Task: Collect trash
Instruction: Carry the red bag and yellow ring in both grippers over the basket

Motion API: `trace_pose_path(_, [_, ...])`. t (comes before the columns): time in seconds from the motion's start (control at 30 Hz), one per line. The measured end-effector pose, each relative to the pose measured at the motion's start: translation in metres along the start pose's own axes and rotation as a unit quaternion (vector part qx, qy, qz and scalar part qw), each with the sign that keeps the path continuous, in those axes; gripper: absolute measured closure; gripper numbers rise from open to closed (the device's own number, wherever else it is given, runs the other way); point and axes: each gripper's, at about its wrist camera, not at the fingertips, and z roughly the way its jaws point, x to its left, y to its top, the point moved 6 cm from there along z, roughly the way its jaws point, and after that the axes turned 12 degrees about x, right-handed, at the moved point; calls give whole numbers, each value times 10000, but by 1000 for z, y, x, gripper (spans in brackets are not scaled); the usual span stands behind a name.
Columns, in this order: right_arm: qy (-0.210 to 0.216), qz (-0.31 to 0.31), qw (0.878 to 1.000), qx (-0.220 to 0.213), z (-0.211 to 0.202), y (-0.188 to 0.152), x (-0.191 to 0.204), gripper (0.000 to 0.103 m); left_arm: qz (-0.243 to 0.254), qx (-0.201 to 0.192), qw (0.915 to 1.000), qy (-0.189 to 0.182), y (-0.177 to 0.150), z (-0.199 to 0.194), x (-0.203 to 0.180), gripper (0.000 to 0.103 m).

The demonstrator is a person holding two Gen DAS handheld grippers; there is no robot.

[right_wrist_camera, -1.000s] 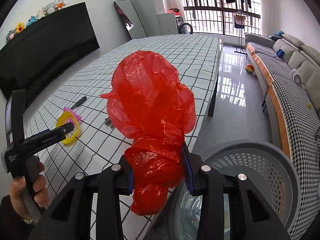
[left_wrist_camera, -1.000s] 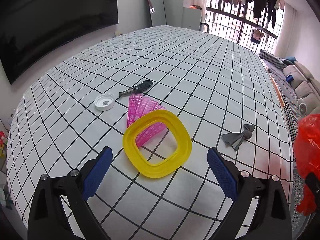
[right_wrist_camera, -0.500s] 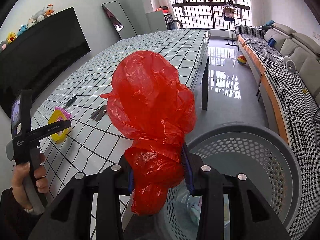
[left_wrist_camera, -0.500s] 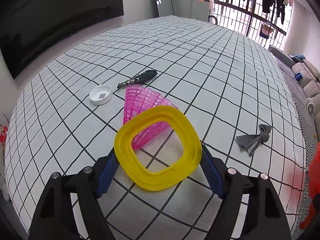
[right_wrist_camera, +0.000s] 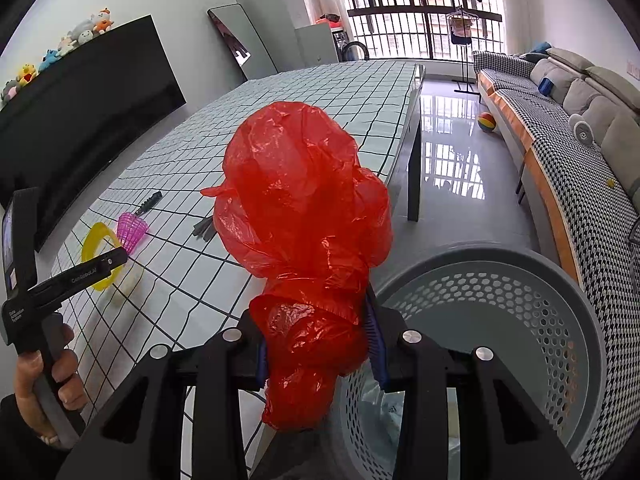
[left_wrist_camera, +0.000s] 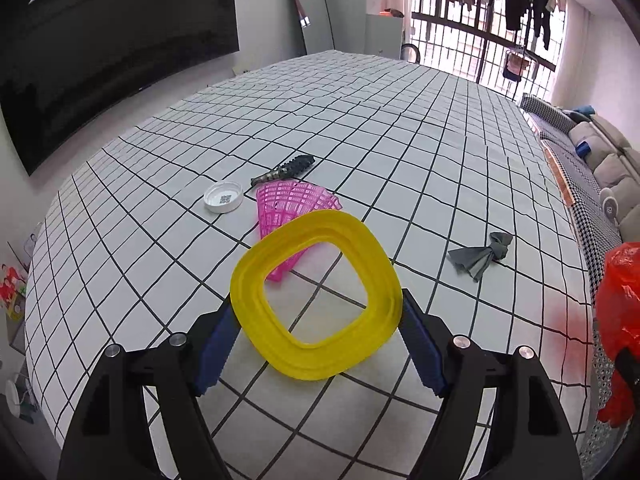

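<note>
My left gripper (left_wrist_camera: 320, 344) is shut on a yellow plastic ring (left_wrist_camera: 316, 296) and holds it tilted, lifted off the checked tablecloth (left_wrist_camera: 360, 128). The ring also shows in the right wrist view (right_wrist_camera: 98, 256). My right gripper (right_wrist_camera: 320, 344) is shut on a crumpled red plastic bag (right_wrist_camera: 300, 208), held over the near rim of a grey perforated trash basket (right_wrist_camera: 520, 300) beside the table. The bag also shows at the right edge of the left wrist view (left_wrist_camera: 620, 320).
On the table lie a pink mesh basket piece (left_wrist_camera: 292, 204), a white cap (left_wrist_camera: 223, 197), a dark ridged stick (left_wrist_camera: 288, 168) and a grey bow-shaped cloth (left_wrist_camera: 480, 256). A sofa (right_wrist_camera: 580, 128) and a coloured ball (right_wrist_camera: 487, 122) are across the floor.
My left gripper closed in on the yellow ring, gripped it and tilted it up off the table. My right gripper carried the red bag further over the basket.
</note>
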Motion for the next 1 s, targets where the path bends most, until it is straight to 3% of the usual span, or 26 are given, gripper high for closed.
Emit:
trace_pose_path(0.23, [-62,78,9999,-45,-9,-9,-3,66,351,-240,9990,-119,-12,-27,-17,29])
trace_pose_path(0.57, [-288,316,9988,-223,-34,-27,-17,66,997,-475,9917,-654,-34,-62,-69,29])
trace_pose_path(1.0, [-932,1184,9875,-473,-72,-90,-90,66,2281,-436,9630,-1369,-86,-77,-179,29])
